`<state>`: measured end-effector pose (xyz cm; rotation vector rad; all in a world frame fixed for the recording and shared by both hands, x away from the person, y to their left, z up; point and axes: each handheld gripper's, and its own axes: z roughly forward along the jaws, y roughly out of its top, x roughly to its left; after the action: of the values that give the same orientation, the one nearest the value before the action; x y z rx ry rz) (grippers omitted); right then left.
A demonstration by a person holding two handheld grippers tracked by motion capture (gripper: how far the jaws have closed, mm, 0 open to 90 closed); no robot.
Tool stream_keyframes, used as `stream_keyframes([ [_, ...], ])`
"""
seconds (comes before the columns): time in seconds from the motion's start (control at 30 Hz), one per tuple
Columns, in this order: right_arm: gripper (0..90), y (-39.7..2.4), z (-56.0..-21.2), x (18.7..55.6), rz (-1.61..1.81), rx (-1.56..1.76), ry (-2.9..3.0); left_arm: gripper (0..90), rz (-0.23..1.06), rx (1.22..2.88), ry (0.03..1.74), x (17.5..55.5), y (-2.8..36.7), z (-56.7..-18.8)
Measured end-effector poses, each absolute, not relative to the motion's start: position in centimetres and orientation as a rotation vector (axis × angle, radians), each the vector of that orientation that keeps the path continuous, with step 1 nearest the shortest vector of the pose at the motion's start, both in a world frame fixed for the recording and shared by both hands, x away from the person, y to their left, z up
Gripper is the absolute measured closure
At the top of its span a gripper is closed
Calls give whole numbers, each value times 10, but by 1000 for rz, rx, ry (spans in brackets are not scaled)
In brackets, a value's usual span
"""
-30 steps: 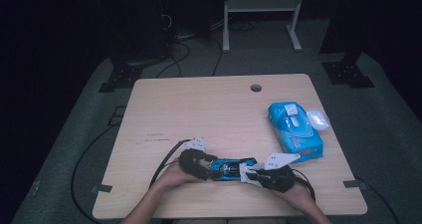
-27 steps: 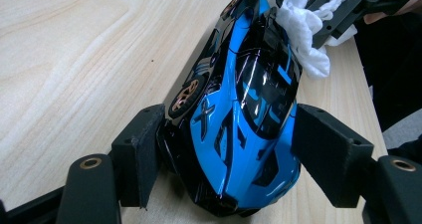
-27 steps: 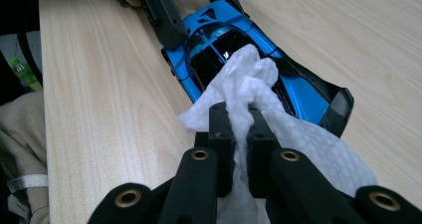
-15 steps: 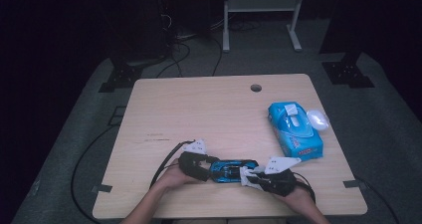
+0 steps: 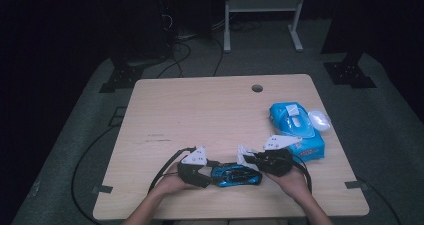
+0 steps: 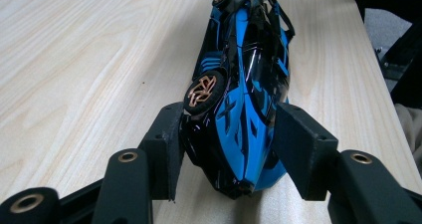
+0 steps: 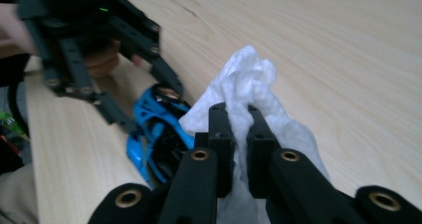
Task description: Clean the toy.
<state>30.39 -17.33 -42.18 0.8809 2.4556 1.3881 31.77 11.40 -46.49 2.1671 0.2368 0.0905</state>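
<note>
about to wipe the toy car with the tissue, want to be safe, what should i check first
1. Left gripper around the car: ok, its jaws have just been closing and now flank the car's end; whether the pads press yet, cannot tell.
2. Right gripper holding the tissue: ok, jaws shut on it.
3. Tissue sticks out past the jaws: ok.
4. Car resting on the table: ok, close to the near edge.
5. Tissue reaches the car: ok, its tip sits at the car's far end in the high view.
6. Wipe pack out of the way: ok, off to the right.
</note>
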Motion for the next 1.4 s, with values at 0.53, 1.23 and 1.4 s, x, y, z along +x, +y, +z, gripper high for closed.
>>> stream_keyframes([
  [0.53,848,-174,-430,280,1387,836,2483,516,-51,2159,230,314,99,-470],
  [1.23,847,-139,-418,295,1370,794,2488,666,105,2080,180,326,107,-466],
  [1.4,847,-116,-418,309,1353,785,2505,666,120,2081,199,330,111,-469],
])
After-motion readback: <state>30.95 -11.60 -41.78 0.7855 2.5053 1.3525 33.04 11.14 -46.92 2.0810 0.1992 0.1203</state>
